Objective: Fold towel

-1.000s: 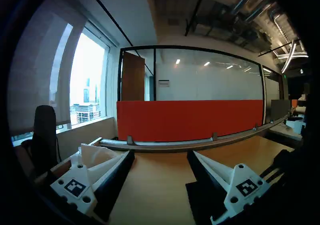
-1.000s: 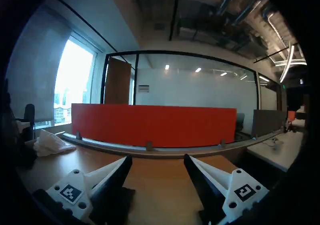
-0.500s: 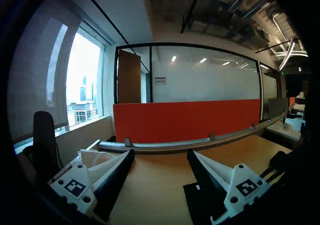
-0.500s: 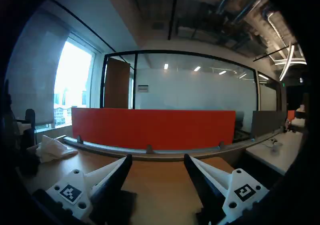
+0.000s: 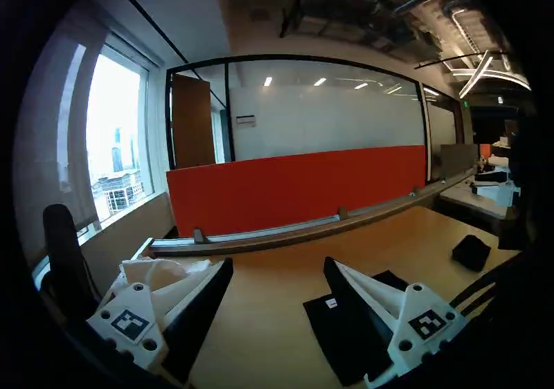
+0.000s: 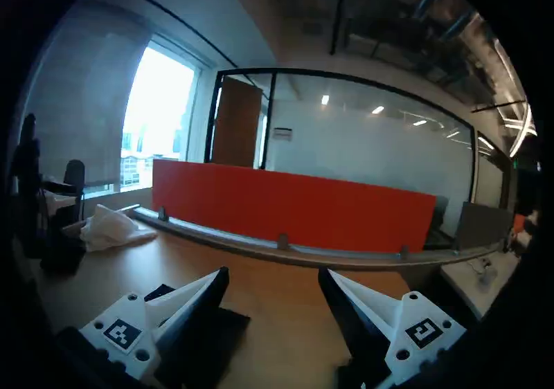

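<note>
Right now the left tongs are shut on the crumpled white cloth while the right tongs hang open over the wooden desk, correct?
Not quite. The left tongs are open and hold nothing. In the left gripper view the crumpled white cloth lies on the desk beyond one finger, not between the two. The rest holds: the right tongs hang open over the wooden desk.

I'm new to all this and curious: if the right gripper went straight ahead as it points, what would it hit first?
Probably the red divider across the desk; the open right gripper has bare wood ahead. Depth is uncertain.
</note>
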Tool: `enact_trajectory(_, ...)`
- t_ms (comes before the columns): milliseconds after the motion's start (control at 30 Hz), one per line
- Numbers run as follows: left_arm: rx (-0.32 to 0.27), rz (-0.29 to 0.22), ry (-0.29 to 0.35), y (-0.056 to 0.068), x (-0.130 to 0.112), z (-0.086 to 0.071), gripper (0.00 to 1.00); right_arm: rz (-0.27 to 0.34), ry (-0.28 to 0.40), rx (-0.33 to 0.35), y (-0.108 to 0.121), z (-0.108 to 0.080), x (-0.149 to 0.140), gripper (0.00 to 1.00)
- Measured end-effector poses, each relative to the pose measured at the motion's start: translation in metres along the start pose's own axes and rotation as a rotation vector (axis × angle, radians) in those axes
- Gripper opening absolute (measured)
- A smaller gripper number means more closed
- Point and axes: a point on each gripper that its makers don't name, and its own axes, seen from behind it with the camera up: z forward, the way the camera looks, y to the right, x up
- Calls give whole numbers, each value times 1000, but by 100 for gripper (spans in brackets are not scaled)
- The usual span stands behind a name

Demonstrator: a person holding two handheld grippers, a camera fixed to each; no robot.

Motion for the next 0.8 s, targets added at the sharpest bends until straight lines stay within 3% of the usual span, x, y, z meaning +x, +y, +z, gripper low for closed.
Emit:
enact_trajectory(433, -168, 42, -78, 29, -18, 3, 97, -72, -97, 210, -41, 2, -12, 100)
enact_trajectory(800, -238, 53, -140, 47, -50, 3, 97, -94, -172, 283, -58, 2, -42, 100)
